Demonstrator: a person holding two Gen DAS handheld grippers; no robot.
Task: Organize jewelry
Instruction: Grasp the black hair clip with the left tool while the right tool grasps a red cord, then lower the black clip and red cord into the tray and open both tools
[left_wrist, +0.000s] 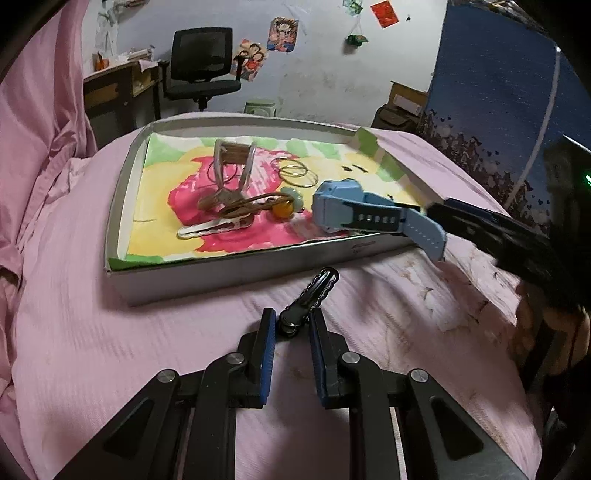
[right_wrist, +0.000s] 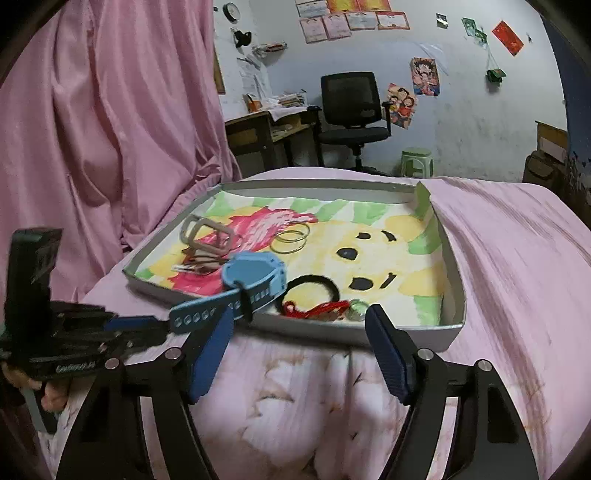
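Left wrist view: the black hair clip (left_wrist: 314, 291) lies on the pink bedsheet (left_wrist: 147, 332) just in front of the white tray (left_wrist: 221, 269). Its near end sits between the fingers of the left gripper (left_wrist: 291, 321), which are drawn close on either side. Whether they actually pinch it cannot be told. At the right edge the right gripper (left_wrist: 439, 214) is blurred and largely cut off, its tip just beside the strap of the blue watch (left_wrist: 347, 210). The watch body rests in the tray's near right corner, with the strap hanging over the front wall.

Right wrist view: the clip is hidden behind the watch strap and the left gripper, which reaches in level from the left. Only fingertips of the left hand (right_wrist: 48, 398) show beneath it. The right gripper's own fingers stand wide apart and hold nothing, low over the sheet in front of the tray. Its left finger crosses the strap. Beyond lie a black hair band (right_wrist: 325, 280), a red cord (right_wrist: 317, 310) and thin bangles (right_wrist: 291, 236).
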